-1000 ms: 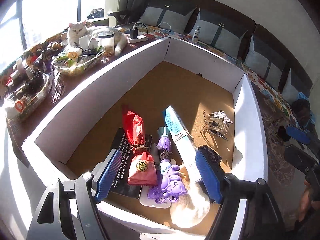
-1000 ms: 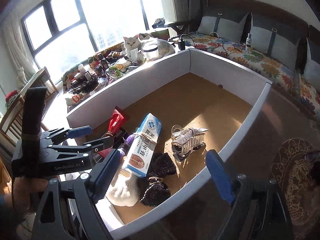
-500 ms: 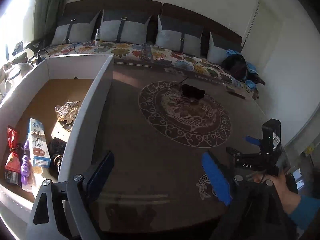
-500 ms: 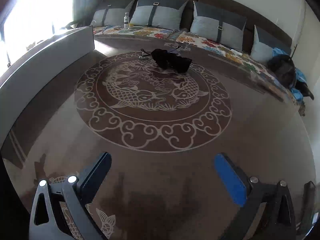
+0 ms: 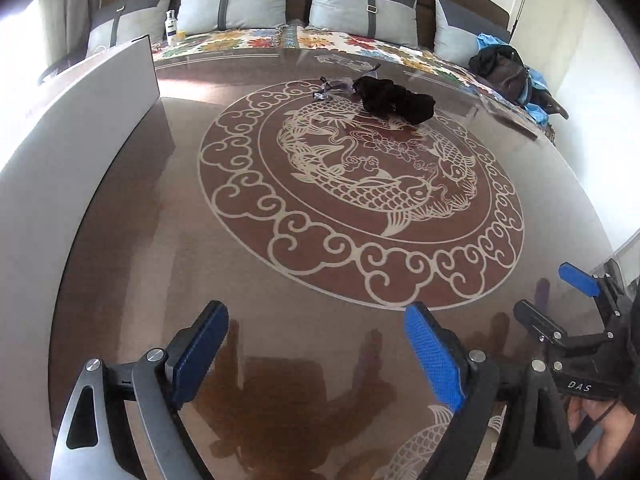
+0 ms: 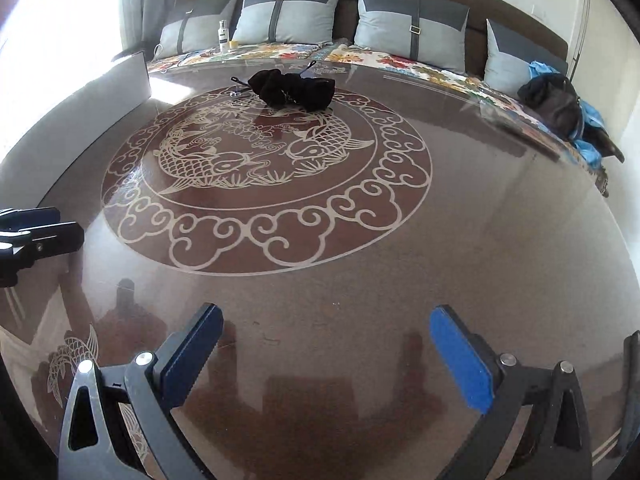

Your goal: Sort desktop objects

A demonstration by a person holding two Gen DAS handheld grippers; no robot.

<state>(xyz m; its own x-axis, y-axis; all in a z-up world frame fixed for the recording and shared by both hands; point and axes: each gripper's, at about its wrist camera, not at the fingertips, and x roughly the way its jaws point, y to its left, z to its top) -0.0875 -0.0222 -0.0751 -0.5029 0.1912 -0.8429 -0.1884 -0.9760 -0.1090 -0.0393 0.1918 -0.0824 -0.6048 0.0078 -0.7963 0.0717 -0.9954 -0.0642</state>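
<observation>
Our left gripper (image 5: pixel 316 344) and right gripper (image 6: pixel 326 350), blue-padded, have just been opening; both gape empty above the glossy brown carp-patterned table (image 5: pixel 280 280), angled downward. The crumpled black fabric bundle (image 6: pixel 298 89) lies far off near the floral sofa.

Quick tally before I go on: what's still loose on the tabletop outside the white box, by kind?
Black cloth bundle: 1
Small clear hair clip beside it: 1, too small to be sure of its kind
Total: 2, both at the far side of the table's fish pattern. Nothing between either gripper's jaws.
</observation>
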